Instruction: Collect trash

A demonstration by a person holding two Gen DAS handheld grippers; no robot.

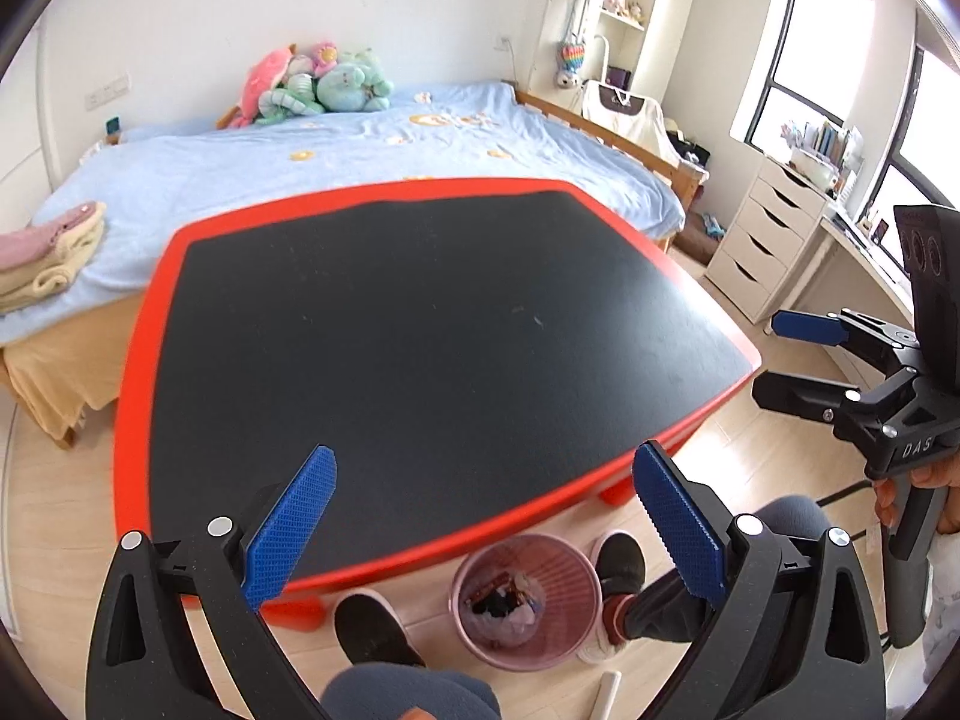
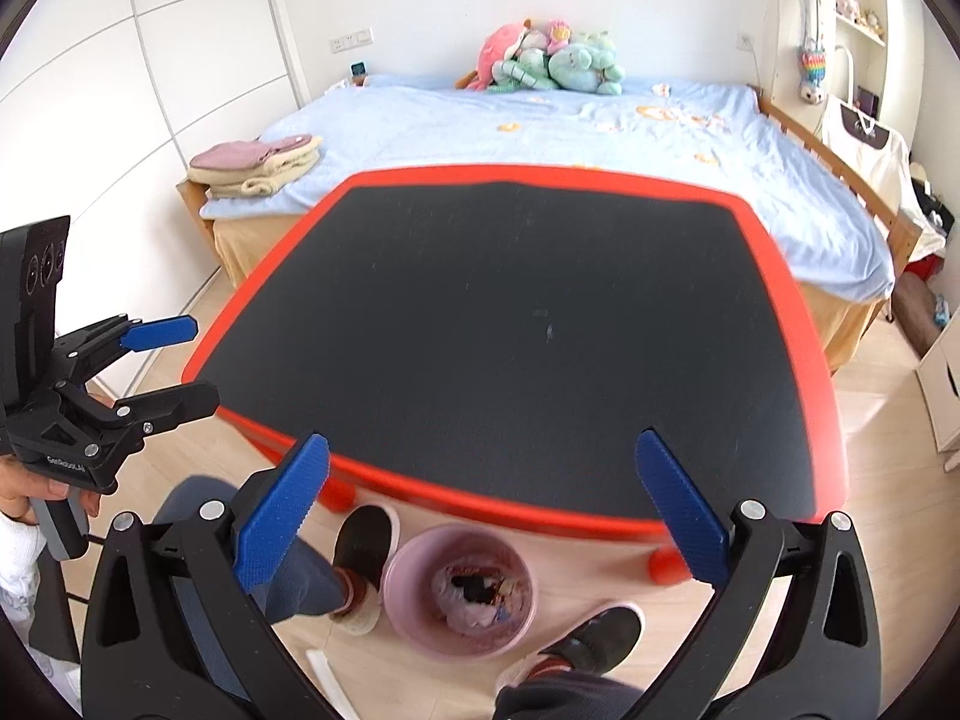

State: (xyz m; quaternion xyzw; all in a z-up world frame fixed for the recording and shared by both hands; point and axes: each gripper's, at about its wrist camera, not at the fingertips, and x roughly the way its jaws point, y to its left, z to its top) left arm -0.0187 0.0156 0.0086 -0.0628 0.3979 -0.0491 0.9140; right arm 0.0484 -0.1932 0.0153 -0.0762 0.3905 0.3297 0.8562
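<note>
Pink plastic marks the trash bin (image 1: 526, 600), which stands on the wood floor (image 1: 54, 516) just below the near edge of the red-rimmed table (image 1: 135, 420), between the person's two dark shoes (image 1: 372, 630). Crumpled wrappers and paper (image 2: 480, 597) are already seen inside it, and the black tabletop shows no loose litter in either view — only a faint scuff near its middle. A thin white stick-like piece (image 2: 327, 678) lies on the floor near the bin; what it is cannot be told.

Both grippers are held above the near table edge with nothing between their blue pads. The left gripper (image 1: 483, 525) has its jaws spread wide, and the right gripper (image 2: 480, 516) is likewise wide open; each is also seen from the other's camera, off to the side and empty.

Judged from this, the collecting looks nearly finished, and the step in hand is best taken as a check for leftovers. It would be done well if the table and the floor around the bin were scanned slowly. If the white piece is trash, it should be approached from above with the jaws aligned across its narrow width, closed gently, and released only once directly over the bin's mouth, so that the light bin is not knocked over by the fingers.
</note>
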